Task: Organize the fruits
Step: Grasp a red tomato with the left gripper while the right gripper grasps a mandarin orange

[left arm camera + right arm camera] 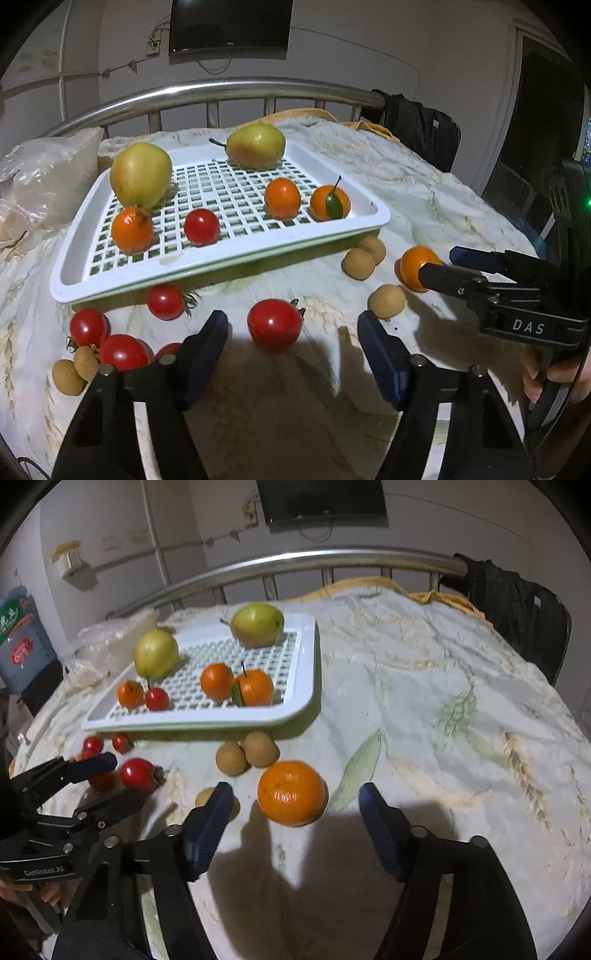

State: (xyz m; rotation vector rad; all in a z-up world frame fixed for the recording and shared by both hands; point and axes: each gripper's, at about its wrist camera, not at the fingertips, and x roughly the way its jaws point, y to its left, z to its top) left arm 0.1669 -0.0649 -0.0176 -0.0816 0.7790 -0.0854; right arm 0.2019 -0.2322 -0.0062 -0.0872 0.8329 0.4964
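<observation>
While both claws stand spread with nothing between their fingers, the loose fruit waits on the bed sheet [424, 686] in front of the white tray [207, 273]. The right claw [295, 808] frames an orange [291, 792] lying on the sheet just ahead of its open fingers, apart from both pads as far as the right wrist view shows. From the left wrist view, one finger seems to overlap that orange, though I cannot tell whether it touches. The left claw [291, 332] frames a red tomato [274, 323] in the same way.

I judge the orange to be light and round, with a firm but yielding peel; its dimpled skin should give the pads fair grip. Best taken across its widest middle, with a moderate squeeze, since a round fruit can pop out forward if pinched off-centre. The tomato looks smooth, glossy and thin-skinned, so likely slippery and easy to bruise or split; a gentle pinch across its belly, clear of the stem, would suit it.

On the soft, wrinkled sheet both may roll when nudged. Two small brown fruits [245, 755] lie just beyond the orange, near enough to be knocked.
</observation>
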